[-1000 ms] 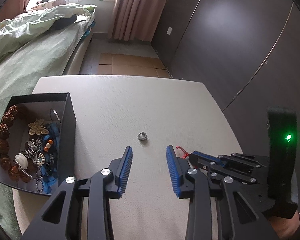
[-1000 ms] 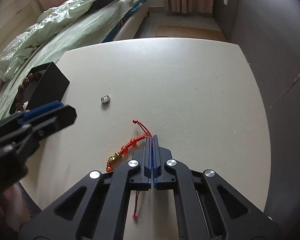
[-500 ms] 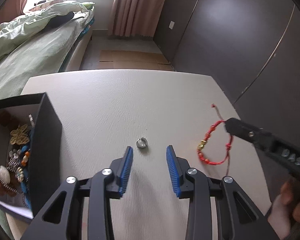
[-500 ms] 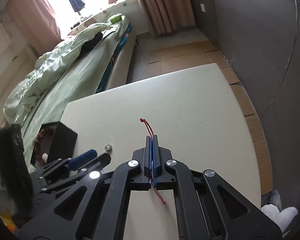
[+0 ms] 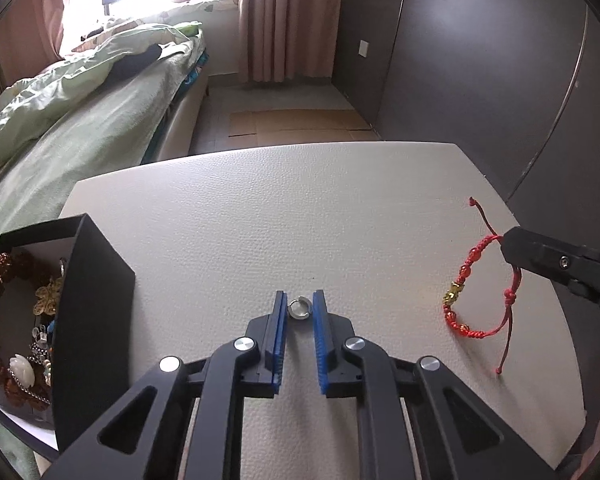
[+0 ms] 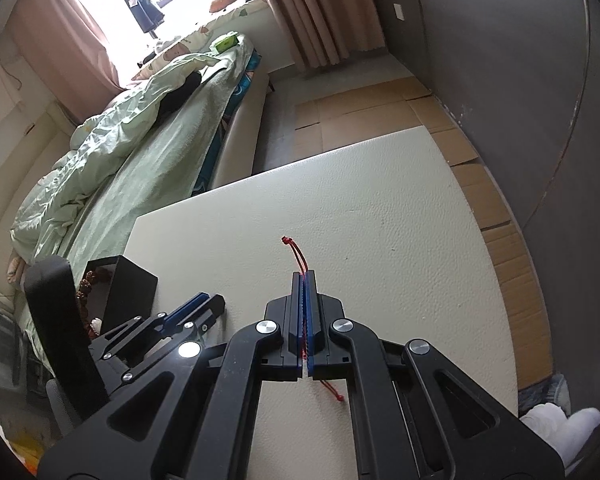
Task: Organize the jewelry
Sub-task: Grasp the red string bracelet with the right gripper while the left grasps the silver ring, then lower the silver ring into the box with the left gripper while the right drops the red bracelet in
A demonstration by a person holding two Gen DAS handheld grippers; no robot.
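A small silver ring (image 5: 299,307) lies on the white table (image 5: 300,208). My left gripper (image 5: 299,300) straddles it, jaws narrowed to either side with a small gap, not pinching. My right gripper (image 6: 303,276) is shut on the cord of a red beaded bracelet (image 5: 466,296), which hangs lifted above the table at the right; its cord end (image 6: 294,250) sticks out past the fingertips. The black jewelry box (image 5: 80,320) at the left holds several pieces.
A bed with a green duvet (image 5: 80,92) runs along the left of the table. A dark wardrobe wall (image 5: 480,60) stands at the right. Cardboard sheets (image 6: 380,116) cover the floor beyond the table's far edge.
My left gripper moved forward over the ring and narrowed its jaws around it. My right gripper lifted the bracelet higher and to the right.
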